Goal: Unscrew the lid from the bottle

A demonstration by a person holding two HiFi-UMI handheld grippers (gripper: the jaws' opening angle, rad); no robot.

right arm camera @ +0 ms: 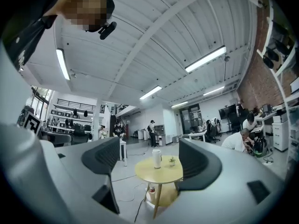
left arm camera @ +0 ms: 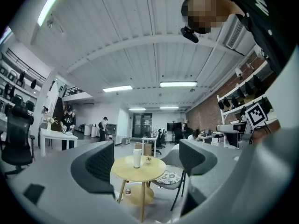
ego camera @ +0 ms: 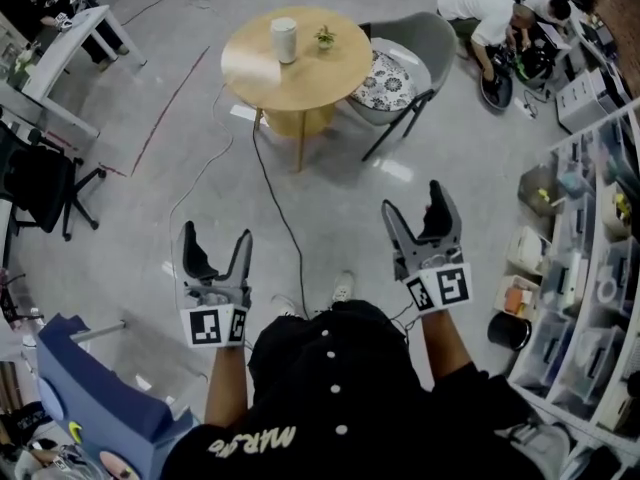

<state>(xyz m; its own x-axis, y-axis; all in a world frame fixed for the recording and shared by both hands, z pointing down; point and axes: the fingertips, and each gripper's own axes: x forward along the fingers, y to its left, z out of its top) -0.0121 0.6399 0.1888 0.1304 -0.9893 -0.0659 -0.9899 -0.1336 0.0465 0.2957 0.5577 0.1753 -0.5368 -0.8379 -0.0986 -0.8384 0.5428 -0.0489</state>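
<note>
A white bottle [ego camera: 284,40] stands upright on the round wooden table [ego camera: 310,83] far ahead; it also shows small between the jaws as the bottle [left arm camera: 137,158] in the left gripper view and the bottle [right arm camera: 156,158] in the right gripper view. Its lid cannot be made out at this distance. My left gripper [ego camera: 216,249] is open and empty, held low at the left. Level with it on the other side, the right gripper [ego camera: 415,213] is open too, with nothing between its fingers. Both are well short of the table.
A tiny potted plant [ego camera: 324,37] sits by the bottle. A grey chair [ego camera: 410,63] with a patterned cushion stands right of the table. A black cable [ego camera: 280,203] runs across the floor. Shelving [ego camera: 580,298] lines the right; a person [ego camera: 485,13] crouches far right.
</note>
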